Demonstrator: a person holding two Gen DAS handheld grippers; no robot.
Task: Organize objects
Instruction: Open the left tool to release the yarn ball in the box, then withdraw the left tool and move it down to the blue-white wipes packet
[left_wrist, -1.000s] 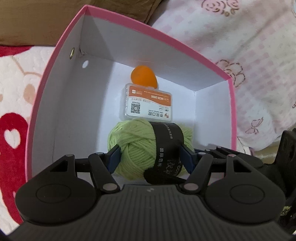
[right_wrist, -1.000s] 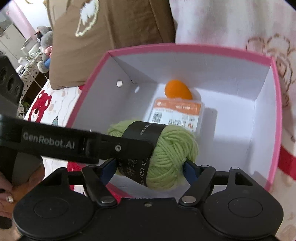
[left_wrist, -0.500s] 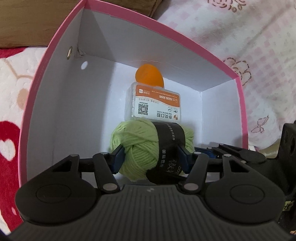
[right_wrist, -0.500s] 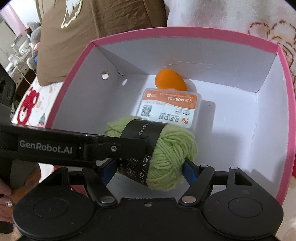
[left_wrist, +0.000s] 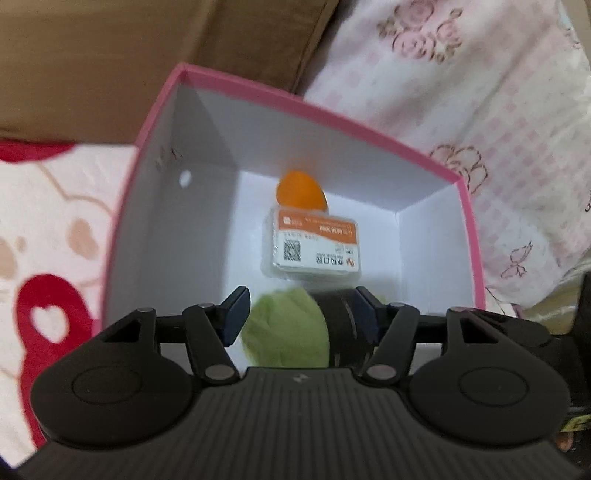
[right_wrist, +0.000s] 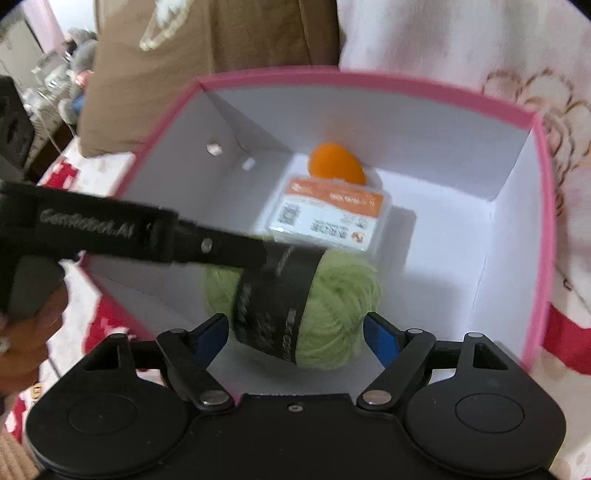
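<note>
- Yarn, a pale green ball with a black paper band (right_wrist: 306, 310), sits low inside the pink-rimmed white cardboard box (right_wrist: 539, 206), near its front wall; whether it already rests on the floor of the box I cannot tell, since motion blur smears it.
- On the left, the left gripper (left_wrist: 301, 314) reaches in; in the right wrist view one of its black fingers lies across the band. In its own view the blue pads stand on either side of the ball with a sliver of gap on the left, so whether it grips or has let go I cannot tell.
- On the right, the right gripper (right_wrist: 295, 334) has its pads spread clear of the ball on both sides: released, holding nothing.
- Step in hand, as I judge it: setting the yarn down in the box, at the point of release.
- Next move calls for both tools to back straight up and out without dragging the band or bumping the box walls.
- Count, front to back: one yarn ball; one flat clear plastic case with an orange-and-white label and QR code (right_wrist: 328, 218), just behind it; one small orange egg-shaped object (right_wrist: 336, 164), behind the case near the back wall. One box, two grippers.
- Under the box lies a white and red printed bedcover (left_wrist: 48, 236).
</note>
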